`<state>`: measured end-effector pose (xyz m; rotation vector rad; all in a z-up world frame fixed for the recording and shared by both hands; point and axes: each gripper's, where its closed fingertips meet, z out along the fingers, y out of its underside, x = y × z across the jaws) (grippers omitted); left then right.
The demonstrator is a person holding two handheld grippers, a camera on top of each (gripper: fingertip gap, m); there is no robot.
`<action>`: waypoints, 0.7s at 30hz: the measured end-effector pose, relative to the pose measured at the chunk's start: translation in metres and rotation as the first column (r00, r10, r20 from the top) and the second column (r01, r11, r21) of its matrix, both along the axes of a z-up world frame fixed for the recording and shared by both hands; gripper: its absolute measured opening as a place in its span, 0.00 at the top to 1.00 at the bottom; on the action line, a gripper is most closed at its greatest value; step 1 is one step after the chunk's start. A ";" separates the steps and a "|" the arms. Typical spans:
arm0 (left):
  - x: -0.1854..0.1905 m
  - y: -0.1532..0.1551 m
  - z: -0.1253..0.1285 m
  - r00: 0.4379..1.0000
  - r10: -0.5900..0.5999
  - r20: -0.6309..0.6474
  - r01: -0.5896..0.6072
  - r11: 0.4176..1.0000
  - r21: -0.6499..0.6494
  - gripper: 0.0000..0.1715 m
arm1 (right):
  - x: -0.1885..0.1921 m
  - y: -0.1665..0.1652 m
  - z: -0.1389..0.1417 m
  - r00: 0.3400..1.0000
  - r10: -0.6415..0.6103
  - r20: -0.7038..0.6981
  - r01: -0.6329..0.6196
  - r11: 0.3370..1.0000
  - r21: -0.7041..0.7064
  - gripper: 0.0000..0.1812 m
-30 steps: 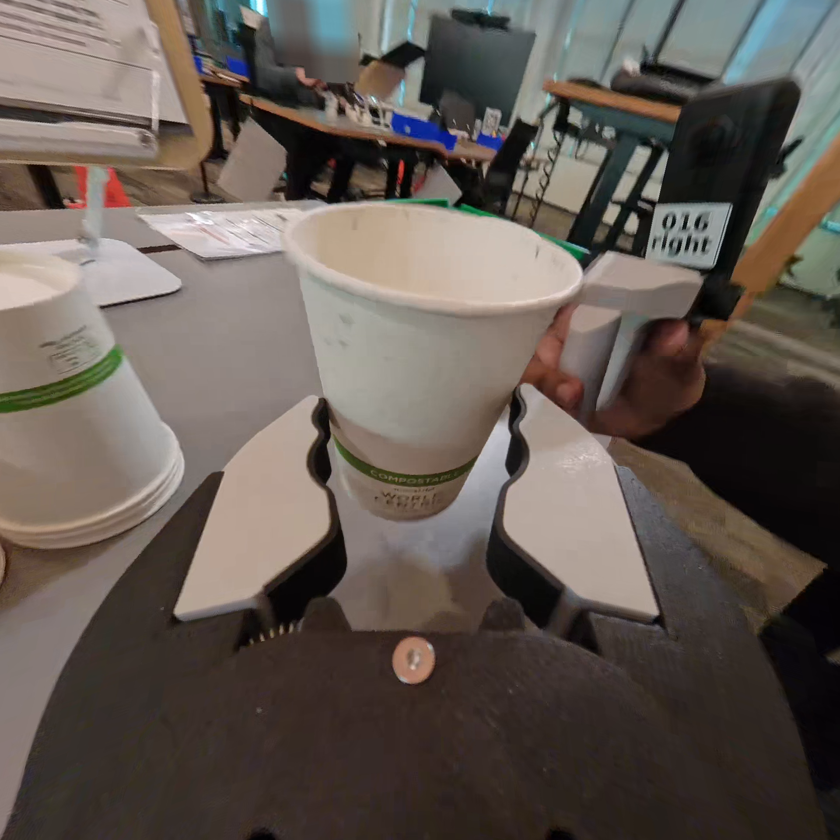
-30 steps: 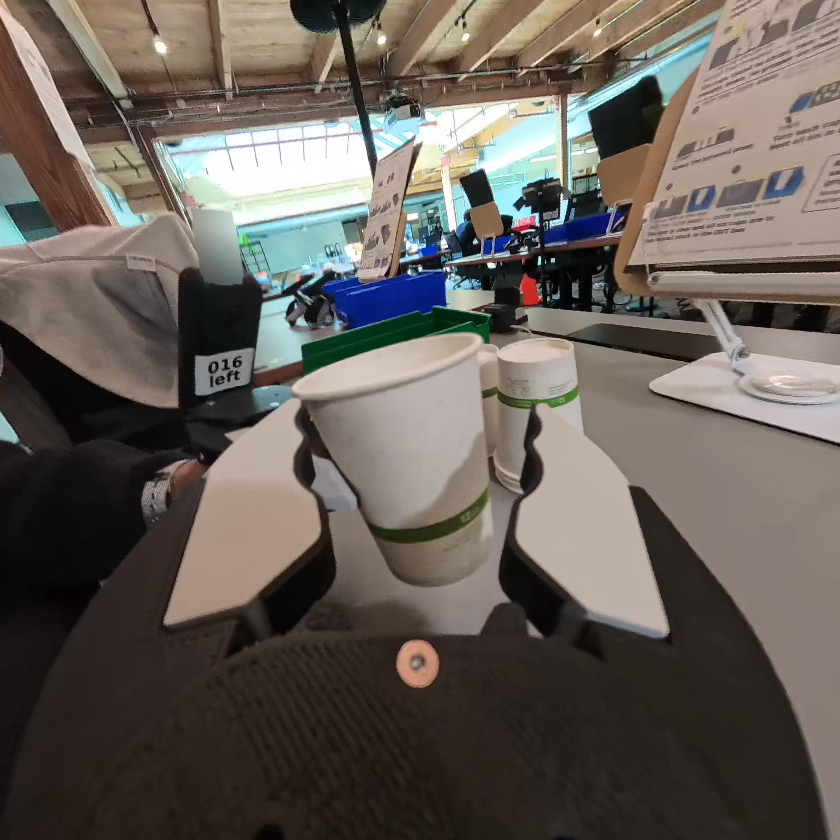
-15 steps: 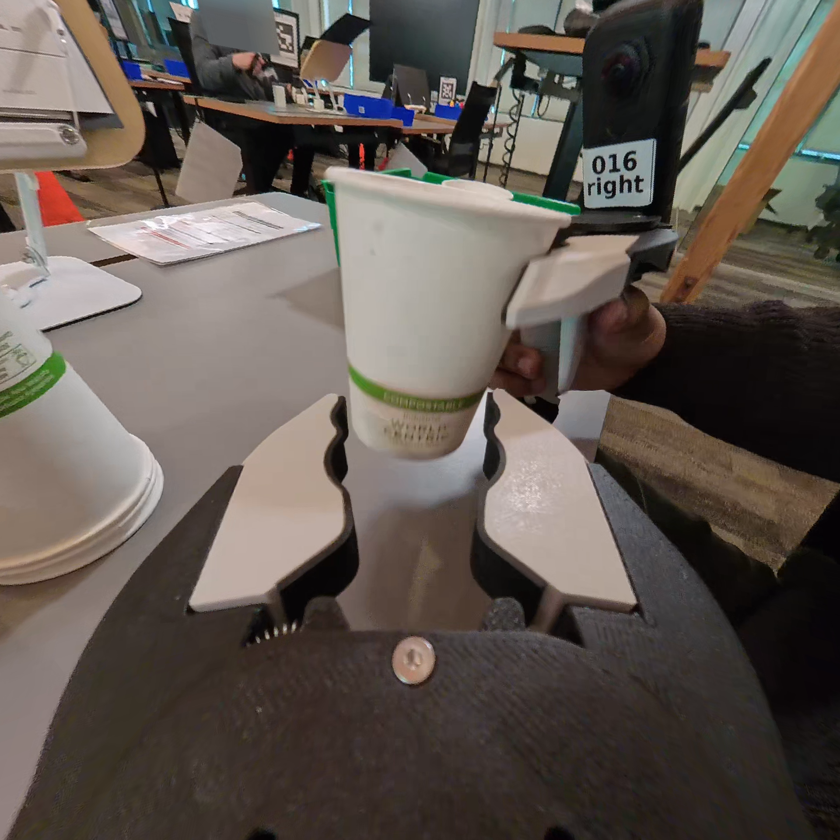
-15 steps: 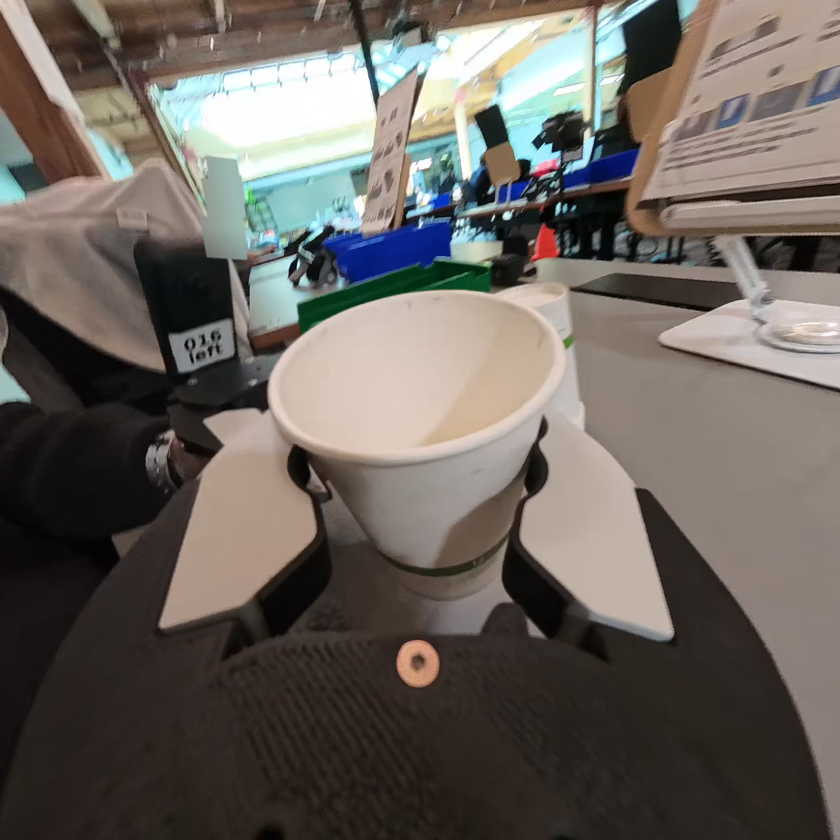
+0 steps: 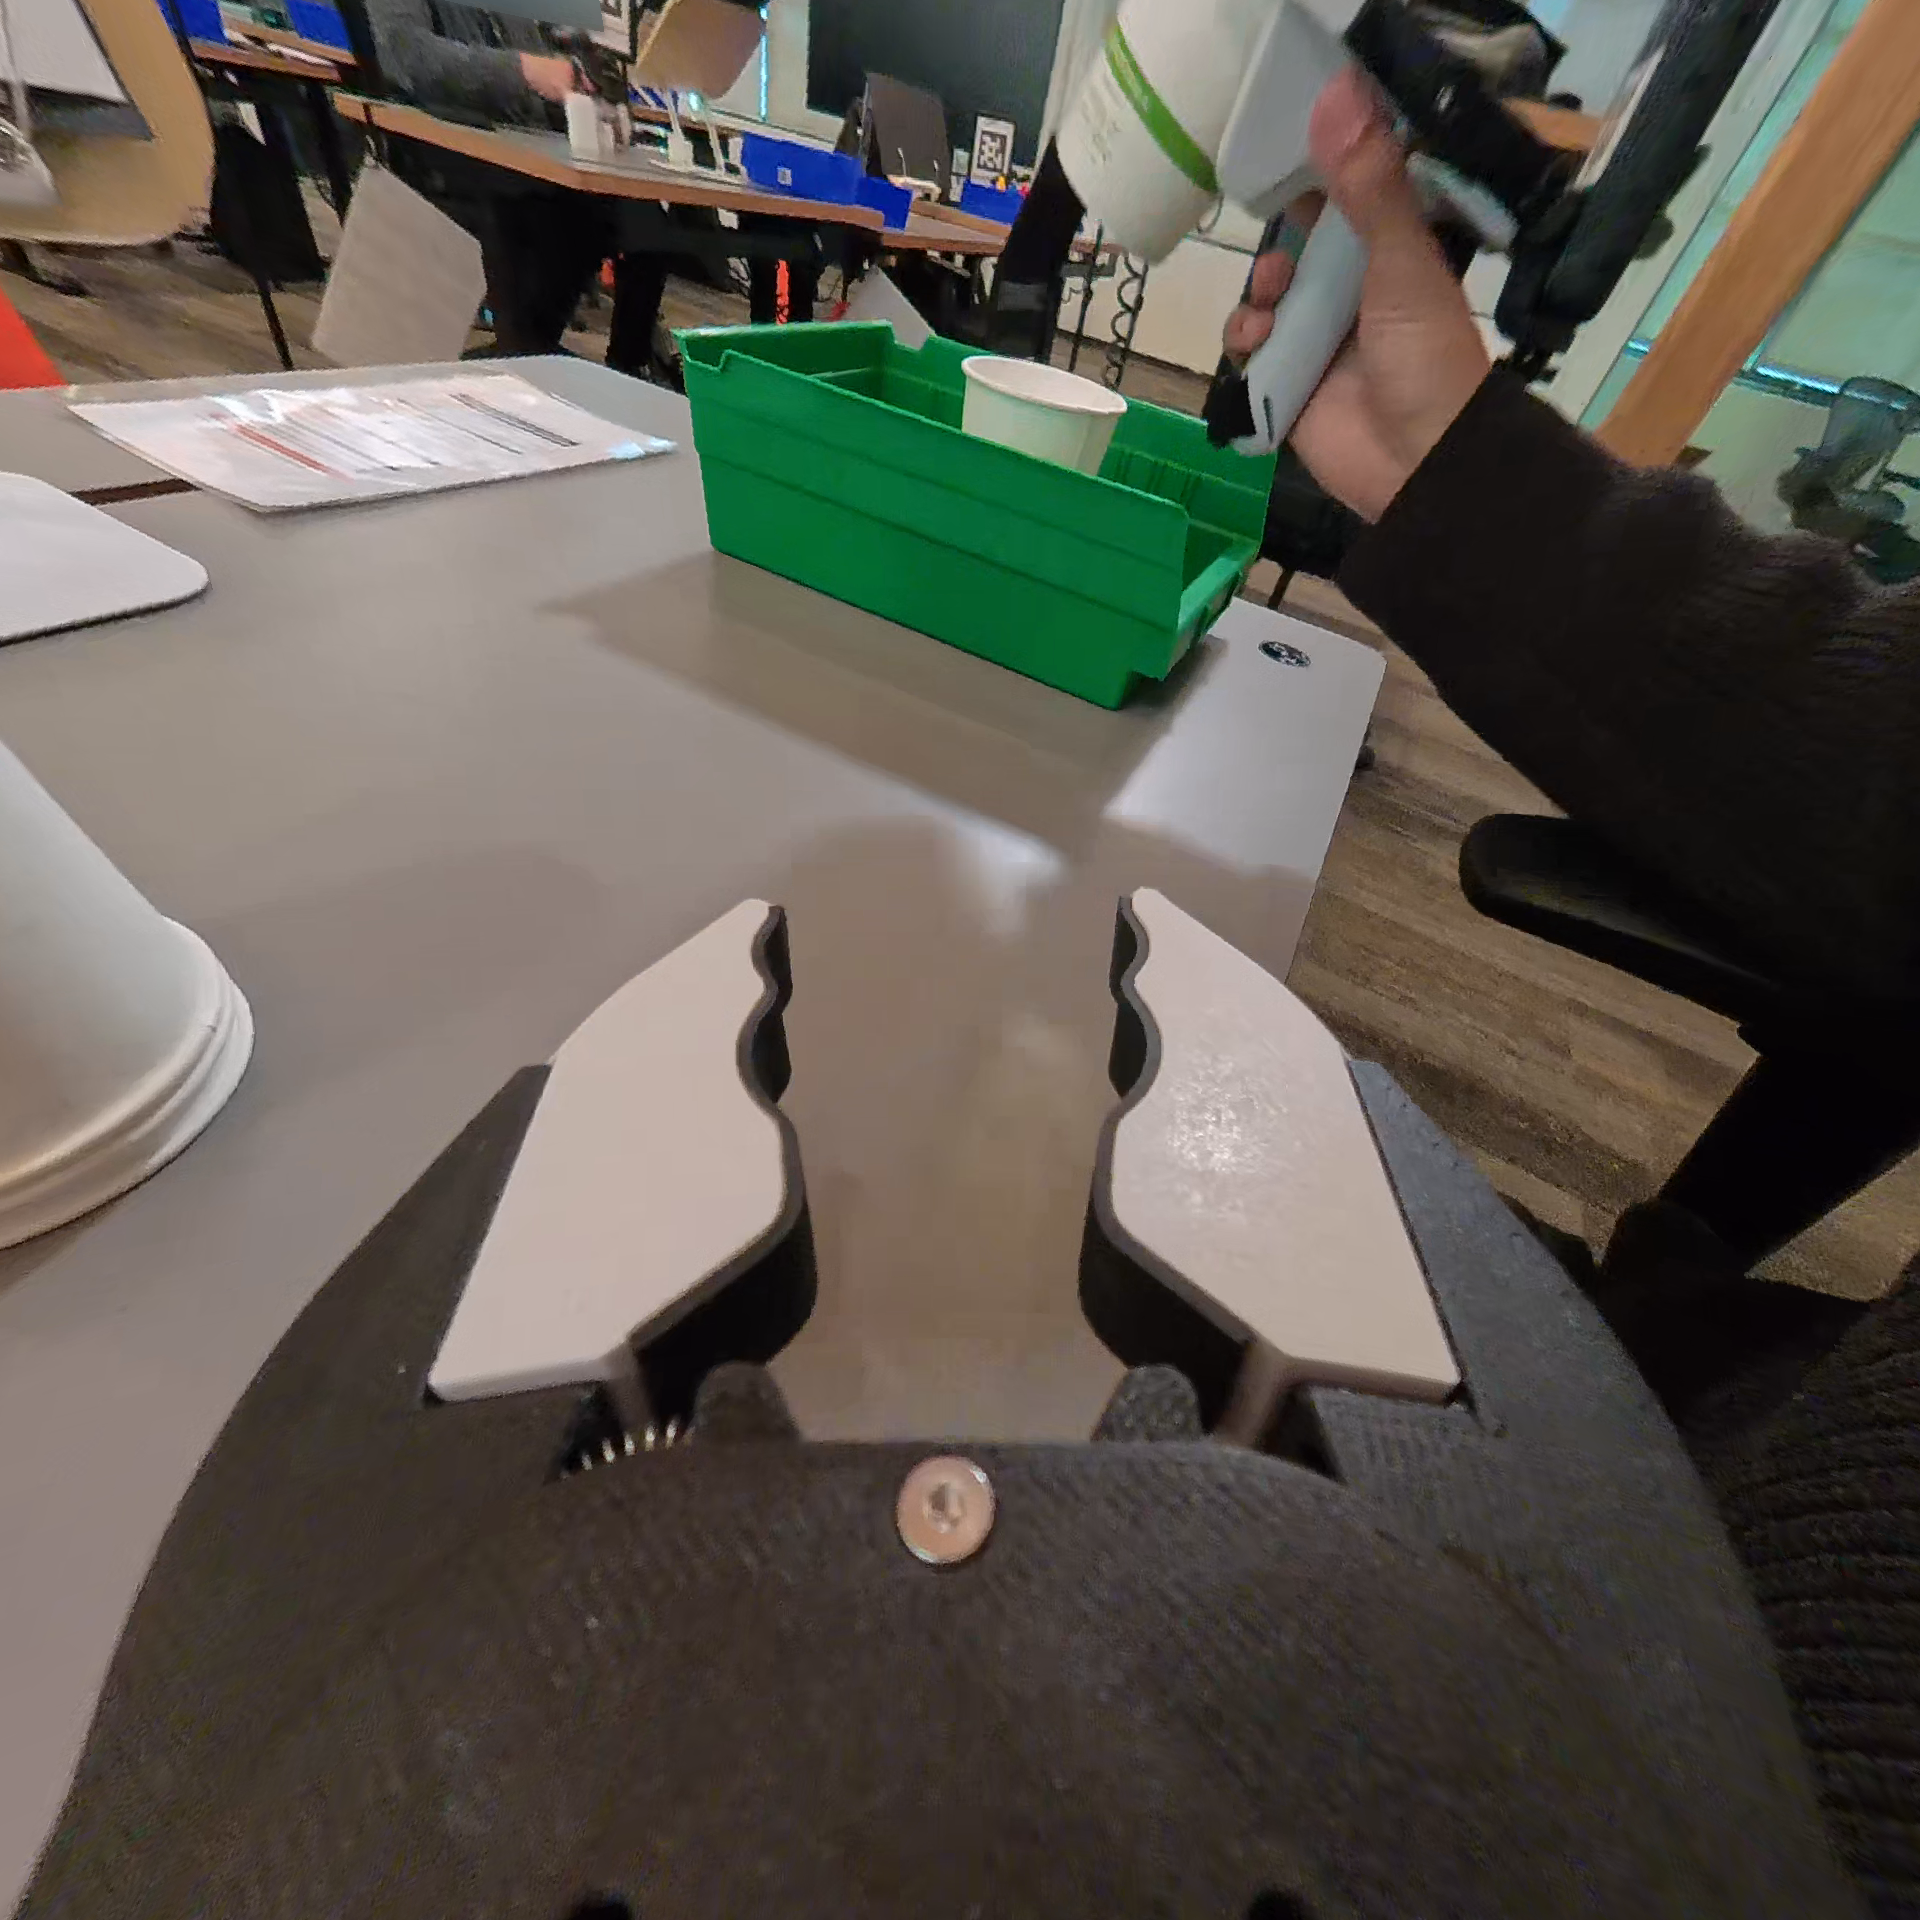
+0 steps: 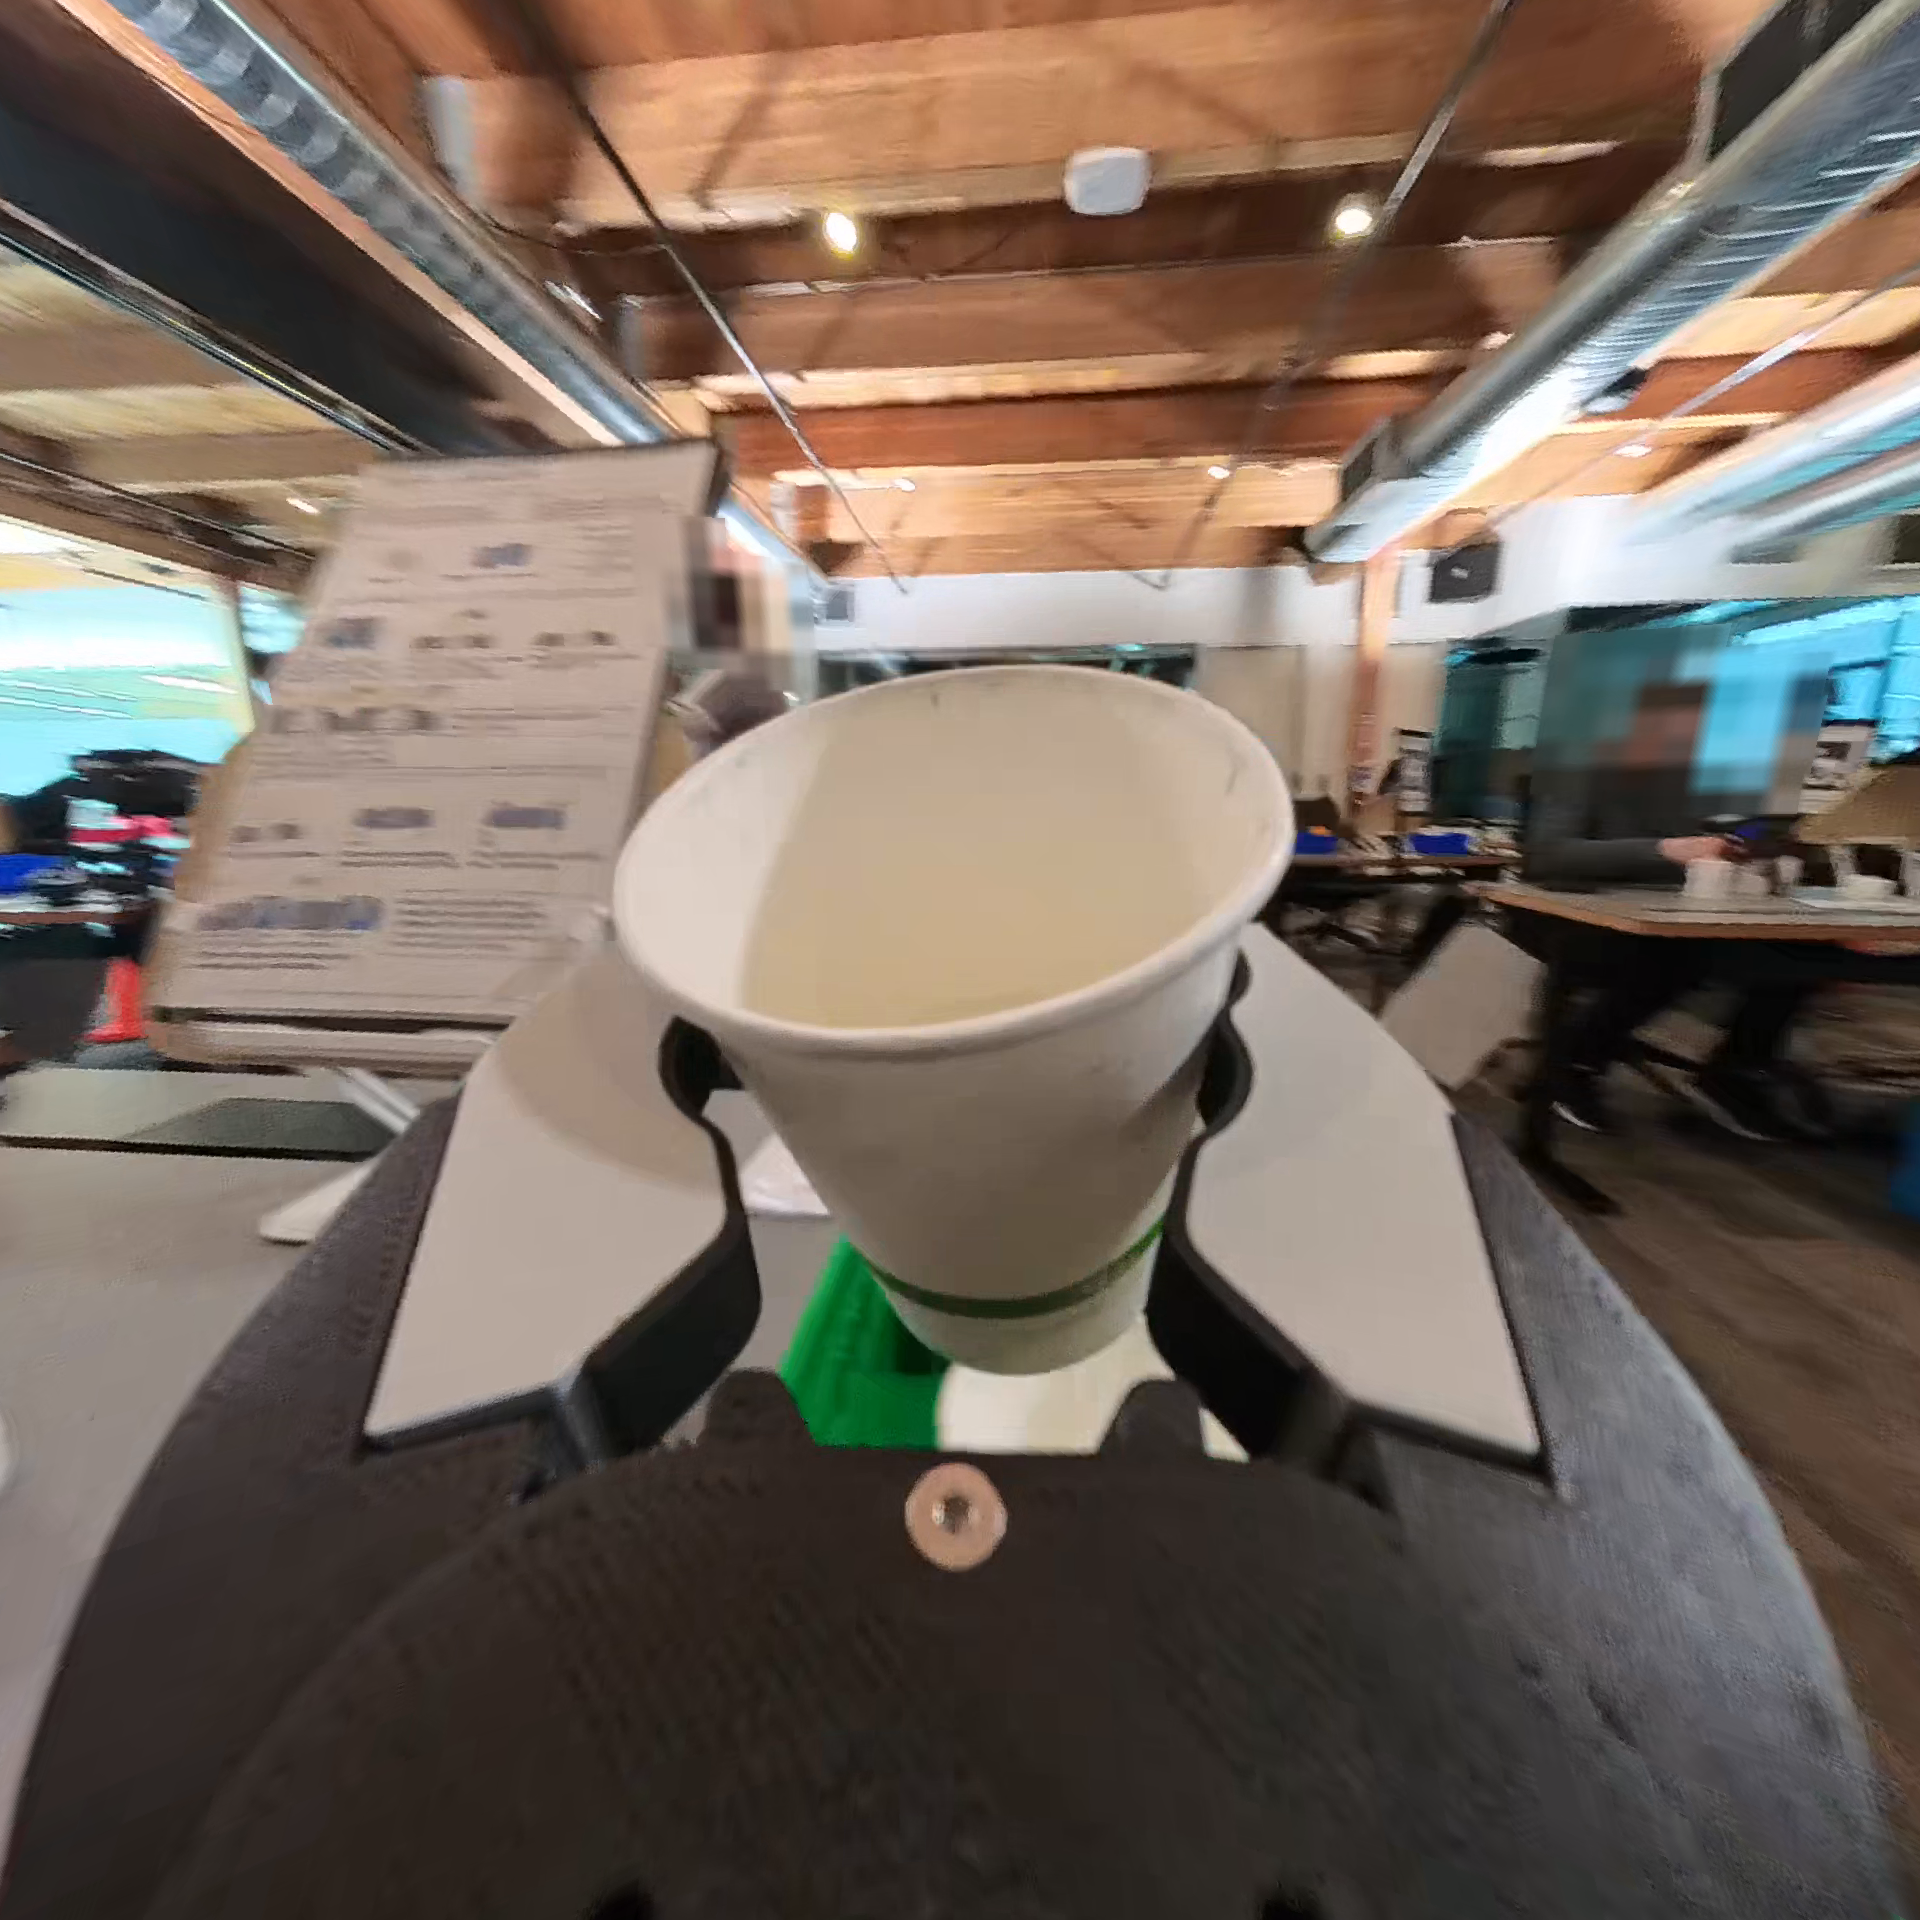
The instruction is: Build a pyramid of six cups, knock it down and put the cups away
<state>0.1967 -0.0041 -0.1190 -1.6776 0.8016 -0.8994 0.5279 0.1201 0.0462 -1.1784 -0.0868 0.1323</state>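
My left gripper is open and empty, low over the grey table. My right gripper is shut on a white paper cup with a green band, and both pads grip the cup's wall. In the left wrist view that cup is held tilted in the air at the top right, above a green bin. Another white cup stands in the bin. The bin shows just under the held cup in the right wrist view.
A stack of upturned white cups stands at the left. A sheet in a plastic sleeve and a white stand base lie farther back. A black chair is past the table's right edge. A document board stands behind.
The cup that stood between my left fingers has gone up and right with the right gripper, over the green bin. My left jaws stand narrower than a second ago and hold nothing.
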 end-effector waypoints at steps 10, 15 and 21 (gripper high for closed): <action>-0.035 0.001 0.009 0.989 0.136 0.065 -0.134 0.991 -0.024 0.67 | 0.045 0.060 -0.072 0.988 -0.155 -0.011 0.146 0.947 -0.287 0.46; -0.045 -0.002 0.010 0.984 0.163 0.073 -0.162 0.987 -0.022 0.68 | 0.043 0.068 -0.090 0.988 -0.145 -0.052 0.114 0.915 -0.387 0.46; -0.043 -0.003 0.007 0.986 0.158 0.059 -0.156 0.987 -0.029 0.66 | 0.029 0.065 -0.090 0.996 -0.060 -0.064 0.027 0.906 -0.423 0.42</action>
